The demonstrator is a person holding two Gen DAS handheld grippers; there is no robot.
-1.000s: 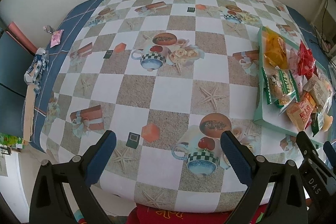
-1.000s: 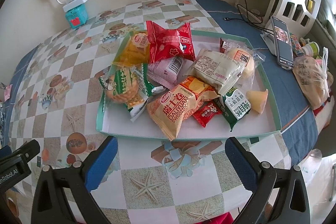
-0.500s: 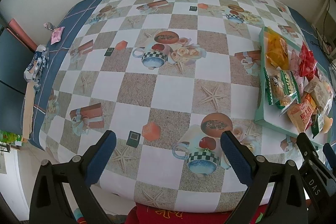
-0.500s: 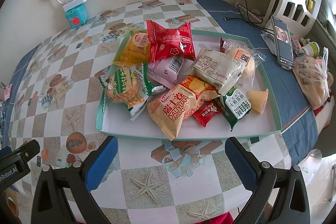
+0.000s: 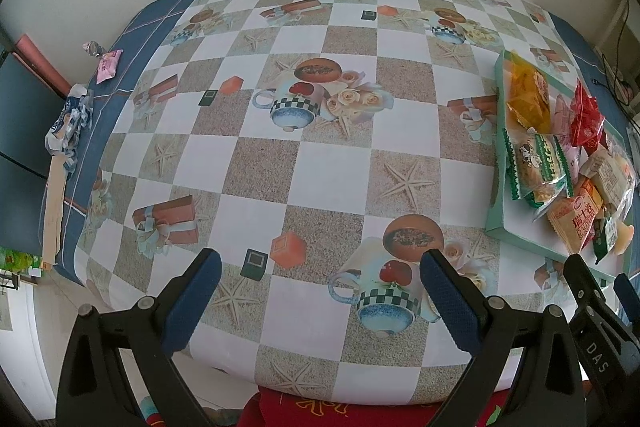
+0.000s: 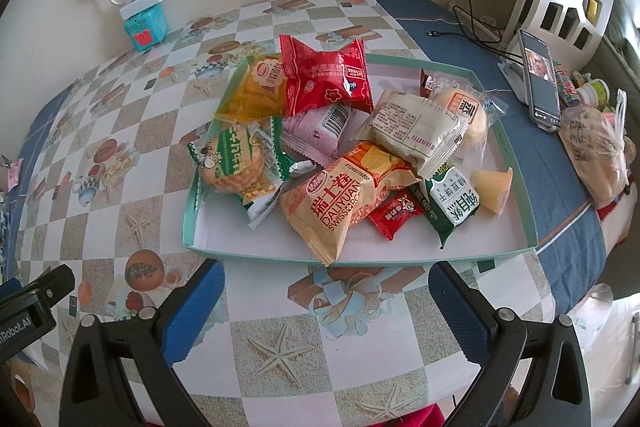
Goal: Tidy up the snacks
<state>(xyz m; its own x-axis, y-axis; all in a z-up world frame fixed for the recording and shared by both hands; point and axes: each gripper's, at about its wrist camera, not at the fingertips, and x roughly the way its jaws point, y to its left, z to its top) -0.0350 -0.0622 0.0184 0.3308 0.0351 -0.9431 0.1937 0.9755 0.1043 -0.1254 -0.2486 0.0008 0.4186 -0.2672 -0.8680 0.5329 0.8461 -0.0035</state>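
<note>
- Right tongs (image 6: 326, 307) released, empty; Swiss roll packet (image 6: 344, 195) in tray (image 6: 256, 255) directly ahead, long axis toward them.
- Left tongs (image 5: 320, 297) released, over bare surface (image 5: 320, 167); tray well to their right.

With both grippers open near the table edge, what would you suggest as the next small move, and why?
Probably ease the right gripper forward to the orange Swiss-roll packet: it lies nearest, overhanging the front rim of the mint-green tray, and both grippers are empty. The left gripper faces bare tablecloth.
</note>
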